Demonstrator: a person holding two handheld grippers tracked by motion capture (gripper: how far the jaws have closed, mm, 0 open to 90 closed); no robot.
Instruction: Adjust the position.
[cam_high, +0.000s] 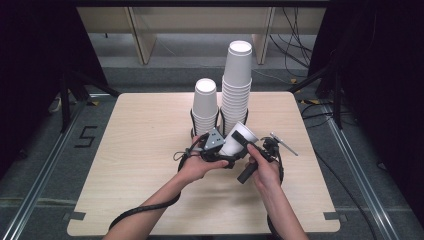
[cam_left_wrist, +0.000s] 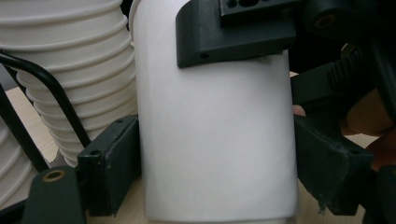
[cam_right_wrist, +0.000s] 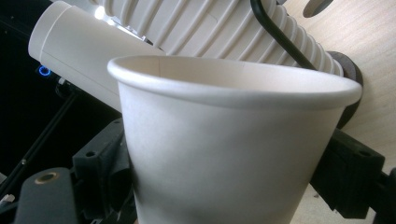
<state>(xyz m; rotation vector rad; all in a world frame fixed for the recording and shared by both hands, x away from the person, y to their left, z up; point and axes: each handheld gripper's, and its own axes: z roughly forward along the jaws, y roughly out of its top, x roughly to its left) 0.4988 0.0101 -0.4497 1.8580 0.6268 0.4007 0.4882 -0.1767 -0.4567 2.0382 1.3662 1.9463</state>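
On the pale wooden table (cam_high: 140, 150), just in front of the tall stack of white paper cups (cam_high: 236, 85), both forearms reach in and bend toward each other. A single white paper cup (cam_high: 239, 140) lies tilted between them. The left gripper (cam_high: 216, 150) clamps its body, and the right gripper (cam_high: 252, 150) also holds it.

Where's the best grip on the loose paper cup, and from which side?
Grip the loose paper cup across its mid-wall, jaws on opposite sides, coming from the person's side; the stacks block the far side. It tapers, and its rim would likely crush.
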